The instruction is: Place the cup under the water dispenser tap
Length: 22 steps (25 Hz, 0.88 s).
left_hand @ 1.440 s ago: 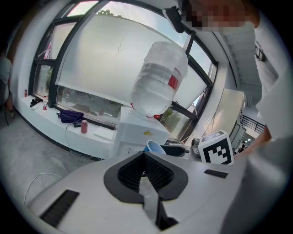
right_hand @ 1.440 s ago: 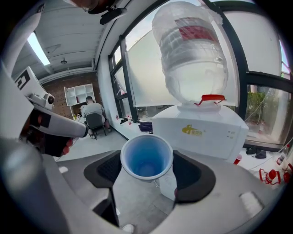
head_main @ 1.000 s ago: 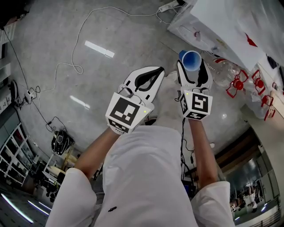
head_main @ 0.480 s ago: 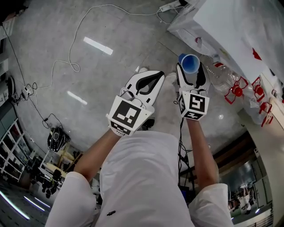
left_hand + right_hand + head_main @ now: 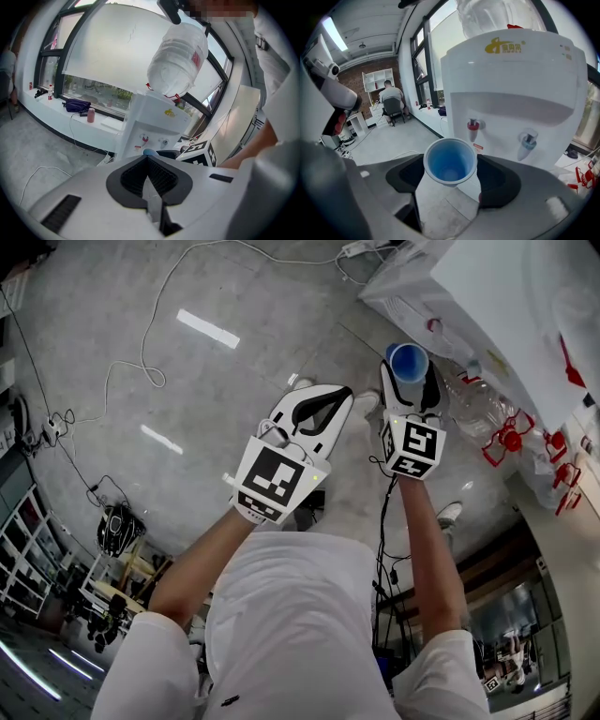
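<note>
My right gripper (image 5: 410,388) (image 5: 451,177) is shut on a blue plastic cup (image 5: 408,363) (image 5: 450,161), held upright with its mouth open and nothing in it. Just ahead stands the white water dispenser (image 5: 513,89) (image 5: 154,126) (image 5: 487,296), with a red tap (image 5: 473,127) and a blue tap (image 5: 527,142) in its recess. The cup's rim is level with and a little left of the red tap, short of the recess. My left gripper (image 5: 309,412) (image 5: 149,161) is shut and holds nothing, to the left of the right one.
An upturned water bottle (image 5: 178,58) tops the dispenser. A spare bottle (image 5: 478,399) and red stands (image 5: 506,442) lie on the floor to the right. White cables (image 5: 150,343) run over the grey floor. A person (image 5: 391,101) sits far back by a desk.
Both grippers have moved forward toward the dispenser, the right one carrying the cup closer to the taps. Neither gripper's state has changed.
</note>
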Each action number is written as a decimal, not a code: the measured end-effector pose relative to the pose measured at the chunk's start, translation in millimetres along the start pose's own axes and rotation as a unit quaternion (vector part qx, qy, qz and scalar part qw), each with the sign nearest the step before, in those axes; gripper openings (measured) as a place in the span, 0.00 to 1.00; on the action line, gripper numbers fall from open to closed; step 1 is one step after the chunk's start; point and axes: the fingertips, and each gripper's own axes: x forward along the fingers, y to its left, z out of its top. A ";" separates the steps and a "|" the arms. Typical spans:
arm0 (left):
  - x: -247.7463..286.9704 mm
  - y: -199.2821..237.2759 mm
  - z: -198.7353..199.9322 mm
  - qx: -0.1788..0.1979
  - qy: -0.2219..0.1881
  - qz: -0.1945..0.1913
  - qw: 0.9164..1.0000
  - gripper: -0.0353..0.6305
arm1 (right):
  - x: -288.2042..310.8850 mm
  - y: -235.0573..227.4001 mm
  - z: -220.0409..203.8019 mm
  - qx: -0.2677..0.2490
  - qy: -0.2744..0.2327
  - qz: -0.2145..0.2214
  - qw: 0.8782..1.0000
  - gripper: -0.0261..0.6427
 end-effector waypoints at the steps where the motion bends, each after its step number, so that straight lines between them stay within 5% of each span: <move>1: 2.4 1.7 -2.9 0.000 0.001 -0.001 1.000 0.05 | 3.5 -1.4 -2.3 -0.001 0.000 -0.001 1.000 0.58; 22: 42.3 27.7 -40.8 0.000 0.014 -0.007 1.000 0.05 | 67.3 -29.3 -41.3 -0.007 0.006 -0.037 0.999 0.58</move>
